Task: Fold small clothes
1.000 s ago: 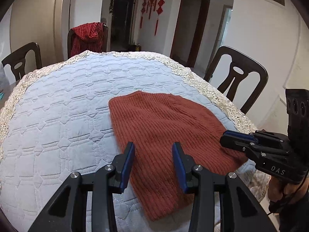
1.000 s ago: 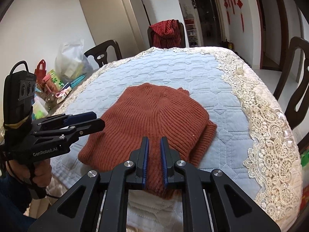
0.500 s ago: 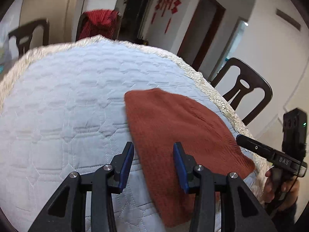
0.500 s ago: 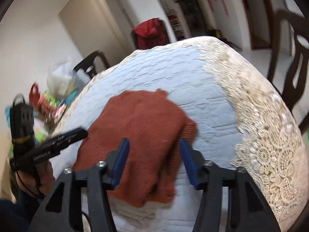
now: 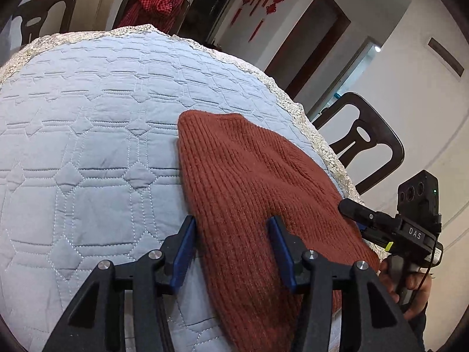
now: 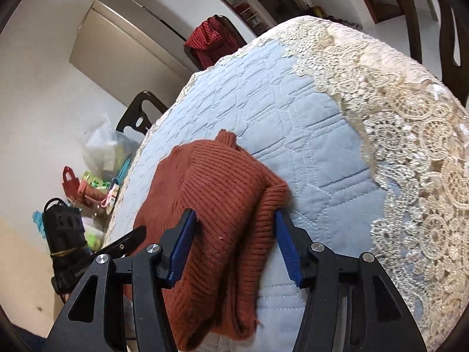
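A rust-red ribbed knit sweater (image 5: 252,182) lies folded on the pale blue quilted tablecloth (image 5: 88,135), near the table's front edge. My left gripper (image 5: 231,226) hangs low over the sweater's left edge. Its jaws are opening; knit lies between them and the pads do not press on it. My right gripper (image 6: 234,220) stands open over the sweater (image 6: 217,187) at its doubled right edge, with the folded cuff between its fingers and apart from the pads. Each gripper shows in the other's view: the right gripper (image 5: 356,209) by the sweater's right corner, the left gripper (image 6: 132,237) at its left.
The cloth's lace border (image 6: 410,146) runs along the table's right side. Dark wooden chairs (image 5: 363,143) stand around it, one draped with a red checked garment (image 5: 155,6). A plastic bag and small colourful items (image 6: 99,176) crowd the table's left side.
The right gripper's jaws went from shut to wide open. The left jaws spread a little. Both grippers rolled and sank closer to the sweater's near edge.
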Demonstrator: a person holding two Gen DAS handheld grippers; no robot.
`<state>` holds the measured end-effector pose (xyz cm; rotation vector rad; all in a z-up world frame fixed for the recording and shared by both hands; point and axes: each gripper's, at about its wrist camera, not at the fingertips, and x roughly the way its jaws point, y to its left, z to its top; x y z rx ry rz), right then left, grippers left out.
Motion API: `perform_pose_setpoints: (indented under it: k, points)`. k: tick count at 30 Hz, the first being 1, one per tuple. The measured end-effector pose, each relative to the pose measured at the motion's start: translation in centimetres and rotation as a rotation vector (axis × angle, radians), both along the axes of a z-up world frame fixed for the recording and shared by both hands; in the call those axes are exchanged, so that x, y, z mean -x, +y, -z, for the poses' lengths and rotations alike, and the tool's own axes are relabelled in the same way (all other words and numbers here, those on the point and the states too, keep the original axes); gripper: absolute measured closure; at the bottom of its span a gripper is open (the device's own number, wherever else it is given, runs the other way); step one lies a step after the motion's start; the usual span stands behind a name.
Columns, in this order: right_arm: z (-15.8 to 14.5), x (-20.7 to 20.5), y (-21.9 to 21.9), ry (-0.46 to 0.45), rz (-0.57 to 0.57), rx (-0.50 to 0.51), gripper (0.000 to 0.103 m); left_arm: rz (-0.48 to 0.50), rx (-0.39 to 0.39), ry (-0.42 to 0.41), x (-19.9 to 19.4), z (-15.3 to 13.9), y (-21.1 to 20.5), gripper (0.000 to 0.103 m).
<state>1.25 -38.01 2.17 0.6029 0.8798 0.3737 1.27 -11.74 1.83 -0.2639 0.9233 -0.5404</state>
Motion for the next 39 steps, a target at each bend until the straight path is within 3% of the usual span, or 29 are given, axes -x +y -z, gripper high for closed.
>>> perform_pose_setpoints:
  k: [7, 8, 10, 12, 16, 22, 28, 39]
  points:
    - [0.2, 0.6, 0.4, 0.004, -0.035, -0.021, 0.048, 0.008, 0.010, 0.014, -0.1, 0.4, -0.4, 0.049]
    - [0.2, 0.3, 0.6, 0.004, -0.036, -0.016, 0.050, 0.011, 0.002, 0.010, -0.3, 0.4, -0.7, 0.048]
    - [0.1, -0.2, 1.0, 0.007, -0.040, 0.002, 0.063, 0.012, -0.021, 0.001, -0.3, 0.3, -1.0, 0.048]
    - [-0.2, -0.3, 1.2, 0.000, -0.045, 0.008, 0.073, 0.008, -0.019, 0.000, -0.2, 0.1, -0.8, 0.054]
    - [-1.0, 0.3, 1.5, -0.025, -0.049, 0.028, 0.079, 0.003, -0.017, -0.027, 0.2, -1.0, -0.4, 0.067]
    - [-3.3, 1.0, 2.7, -0.094, -0.079, 0.024, 0.081, 0.027, -0.021, -0.087, 1.2, -3.2, 0.0, 0.069]
    - [-4.2, -0.2, 5.4, -0.118, -0.131, 0.006, 0.081, -0.024, -0.024, -0.110, 1.0, -4.4, 3.7, 0.069]
    - [-3.9, -6.3, 14.3, -0.121, -0.300, -0.024, 0.081, -0.148, -0.077, -0.135, -2.5, -5.7, 12.8, 0.069]
